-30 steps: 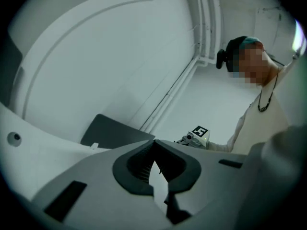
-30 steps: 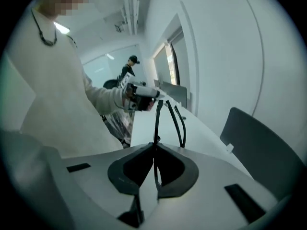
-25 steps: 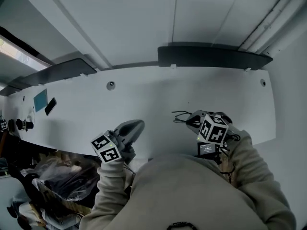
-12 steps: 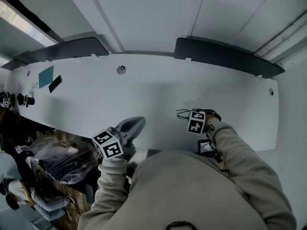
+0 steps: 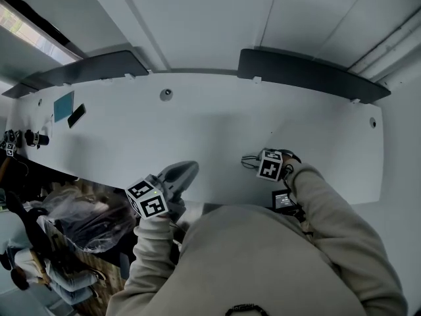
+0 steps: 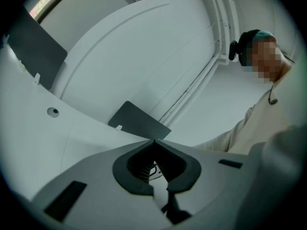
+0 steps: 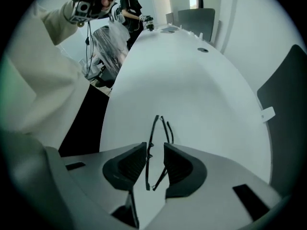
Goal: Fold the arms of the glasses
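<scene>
- Down on the table (image 7: 192, 90), the glasses (image 7: 152, 147) lie between the right gripper's (image 7: 155, 152) parted jaws, ungripped.
- Left gripper (image 6: 154, 142) closed, empty.
- Head view: glasses mostly hidden.

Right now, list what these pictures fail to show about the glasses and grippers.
Right gripper view: whether the right gripper's open fingers touch the thin black wire-framed glasses between them; arms too thin to read.
Head view: glasses and those fingers mostly hidden behind that gripper's marker cube.
Left gripper view: glasses out of frame beyond the shut left gripper.
</scene>
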`<action>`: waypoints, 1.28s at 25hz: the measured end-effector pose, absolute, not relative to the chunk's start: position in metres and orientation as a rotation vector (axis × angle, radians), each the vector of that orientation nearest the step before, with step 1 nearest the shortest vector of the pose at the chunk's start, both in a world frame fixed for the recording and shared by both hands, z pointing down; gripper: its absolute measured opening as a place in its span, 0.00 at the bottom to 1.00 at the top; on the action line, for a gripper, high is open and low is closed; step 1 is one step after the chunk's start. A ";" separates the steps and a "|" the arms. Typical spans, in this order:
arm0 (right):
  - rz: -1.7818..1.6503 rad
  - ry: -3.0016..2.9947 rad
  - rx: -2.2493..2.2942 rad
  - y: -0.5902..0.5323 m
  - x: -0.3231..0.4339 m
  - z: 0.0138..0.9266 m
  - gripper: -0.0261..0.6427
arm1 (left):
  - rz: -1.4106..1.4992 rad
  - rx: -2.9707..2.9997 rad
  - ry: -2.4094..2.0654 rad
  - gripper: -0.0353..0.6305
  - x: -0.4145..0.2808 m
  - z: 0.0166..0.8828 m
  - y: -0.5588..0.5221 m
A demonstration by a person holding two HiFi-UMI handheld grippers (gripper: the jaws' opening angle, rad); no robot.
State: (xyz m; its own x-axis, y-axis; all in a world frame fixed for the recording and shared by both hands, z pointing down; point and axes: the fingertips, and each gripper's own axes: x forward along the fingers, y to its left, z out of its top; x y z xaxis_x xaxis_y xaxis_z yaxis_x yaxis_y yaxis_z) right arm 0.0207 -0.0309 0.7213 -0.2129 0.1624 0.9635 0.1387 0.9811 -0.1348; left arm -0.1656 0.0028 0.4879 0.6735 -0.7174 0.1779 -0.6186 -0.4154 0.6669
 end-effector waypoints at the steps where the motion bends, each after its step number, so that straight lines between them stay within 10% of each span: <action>1: 0.031 -1.814 -0.204 -0.033 0.020 0.714 0.20 | -0.172 2.155 -1.023 0.06 -0.165 0.487 0.001; 32: 0.492 -2.875 0.925 -0.121 0.082 0.379 0.07 | -0.200 2.423 -0.874 0.06 -0.083 0.412 -0.064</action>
State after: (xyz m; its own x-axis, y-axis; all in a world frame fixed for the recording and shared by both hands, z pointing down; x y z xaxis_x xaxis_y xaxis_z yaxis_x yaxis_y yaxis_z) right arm 0.0817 -0.1206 0.3795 -0.8143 -0.5539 0.1735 -0.5801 0.7660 -0.2771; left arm -0.0832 -0.0642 0.4120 0.7774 -0.6274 0.0448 -0.5454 -0.6369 0.5449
